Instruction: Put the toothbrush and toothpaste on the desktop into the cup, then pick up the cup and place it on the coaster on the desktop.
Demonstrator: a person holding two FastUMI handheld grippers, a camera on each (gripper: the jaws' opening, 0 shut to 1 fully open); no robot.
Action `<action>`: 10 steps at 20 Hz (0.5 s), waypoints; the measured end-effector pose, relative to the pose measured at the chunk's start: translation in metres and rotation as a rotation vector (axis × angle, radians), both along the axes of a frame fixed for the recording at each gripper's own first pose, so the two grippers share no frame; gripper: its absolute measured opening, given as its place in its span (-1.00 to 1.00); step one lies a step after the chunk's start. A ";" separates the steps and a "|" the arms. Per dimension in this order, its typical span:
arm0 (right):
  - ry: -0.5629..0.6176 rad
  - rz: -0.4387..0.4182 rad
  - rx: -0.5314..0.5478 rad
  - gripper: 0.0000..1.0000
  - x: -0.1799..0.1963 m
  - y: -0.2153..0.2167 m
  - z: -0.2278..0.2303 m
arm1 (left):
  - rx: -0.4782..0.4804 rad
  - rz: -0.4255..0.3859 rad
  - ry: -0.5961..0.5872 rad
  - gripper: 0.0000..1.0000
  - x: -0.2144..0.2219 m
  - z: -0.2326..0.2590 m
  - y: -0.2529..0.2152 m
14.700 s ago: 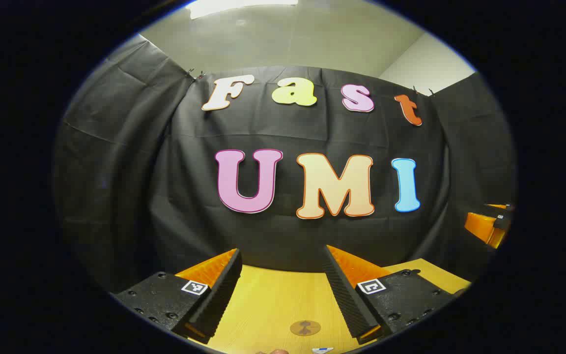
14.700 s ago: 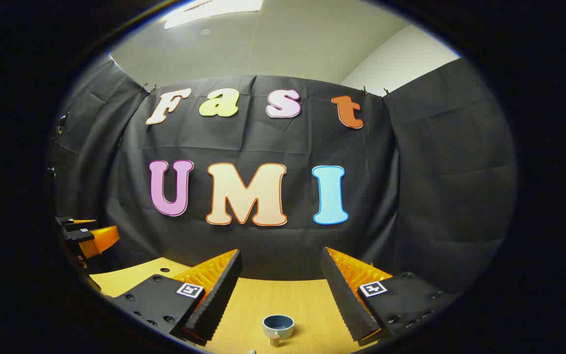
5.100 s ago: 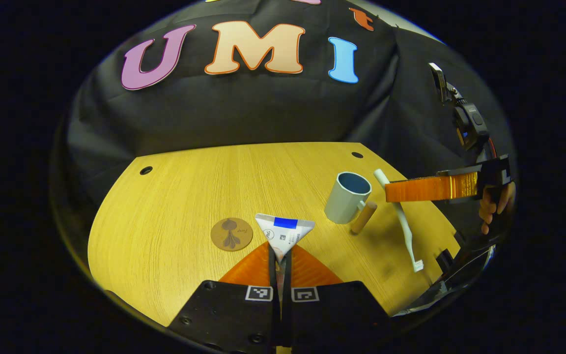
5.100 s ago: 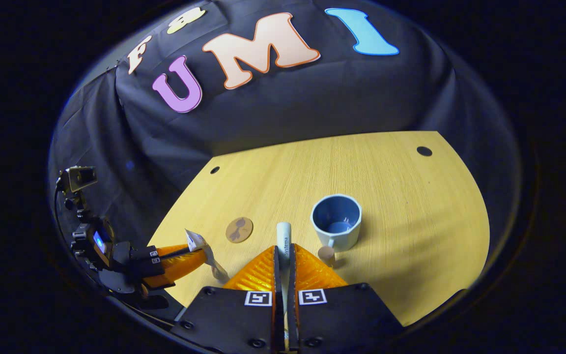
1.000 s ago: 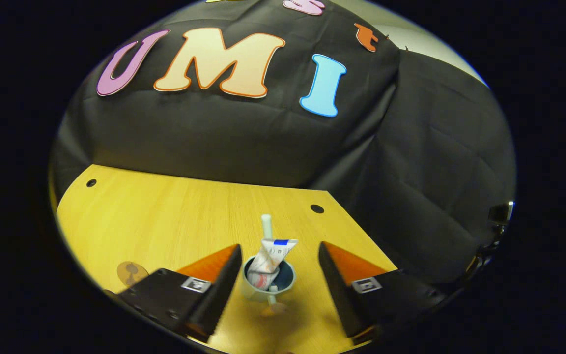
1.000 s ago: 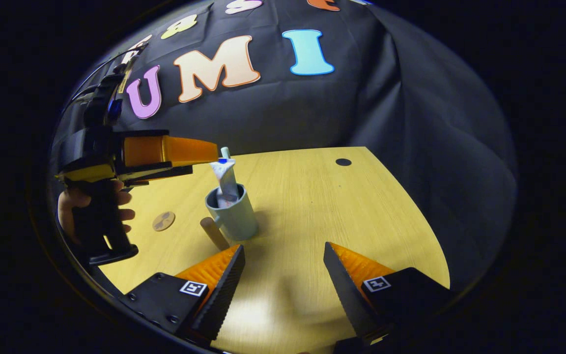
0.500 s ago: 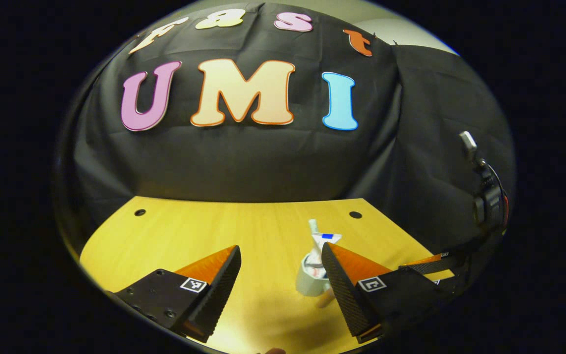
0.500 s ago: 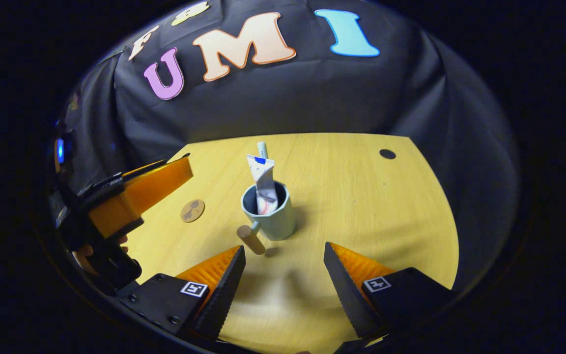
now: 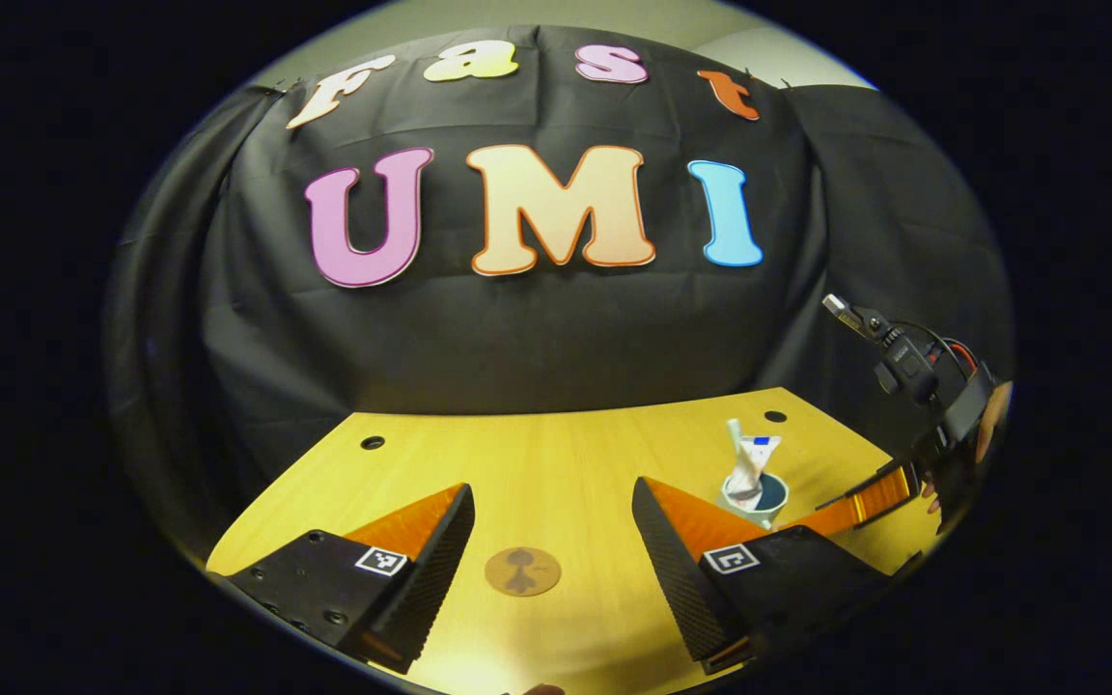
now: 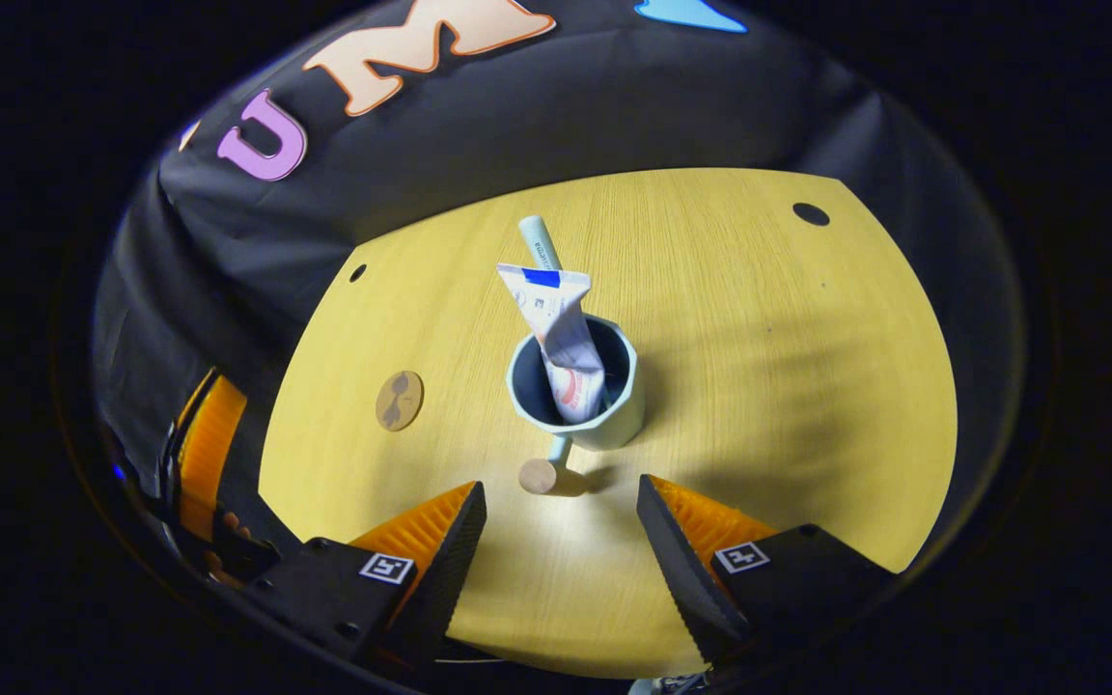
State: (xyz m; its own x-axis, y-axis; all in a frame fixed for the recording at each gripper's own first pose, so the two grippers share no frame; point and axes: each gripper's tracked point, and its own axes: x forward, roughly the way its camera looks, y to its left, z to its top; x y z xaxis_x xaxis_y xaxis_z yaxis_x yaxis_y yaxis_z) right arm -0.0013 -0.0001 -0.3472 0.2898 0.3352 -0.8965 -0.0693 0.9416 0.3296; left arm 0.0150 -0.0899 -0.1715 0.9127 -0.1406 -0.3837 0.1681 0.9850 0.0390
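Observation:
A pale blue-grey cup stands upright on the wooden desktop, its wooden handle pointing toward my right gripper. The toothpaste tube and the toothbrush stand inside it. My right gripper is open just before the handle, touching nothing. The round brown coaster lies bare to the cup's left. In the left gripper view, my left gripper is open over the coaster, with the cup off to the right beside the right gripper.
Cable holes mark the desktop's far corners. The black cloth wall rises right behind the desk. A hand holds the right gripper at the right edge of the left gripper view.
My left gripper has drawn back leftward from the cup and now faces the coaster. My right gripper has swung in and tipped down, bringing the cup's handle between its open fingers' line.

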 end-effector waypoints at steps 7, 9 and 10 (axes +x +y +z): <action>0.099 -0.037 -0.063 0.67 0.019 0.007 -0.027 | 0.021 0.094 -0.003 0.90 -0.003 0.004 0.073; 0.121 -0.051 -0.085 0.78 0.023 0.007 -0.036 | 0.029 0.113 -0.014 0.90 -0.005 0.006 0.090; 0.129 -0.057 -0.094 0.76 0.024 0.007 -0.040 | 0.032 0.121 -0.012 0.89 -0.005 0.004 0.097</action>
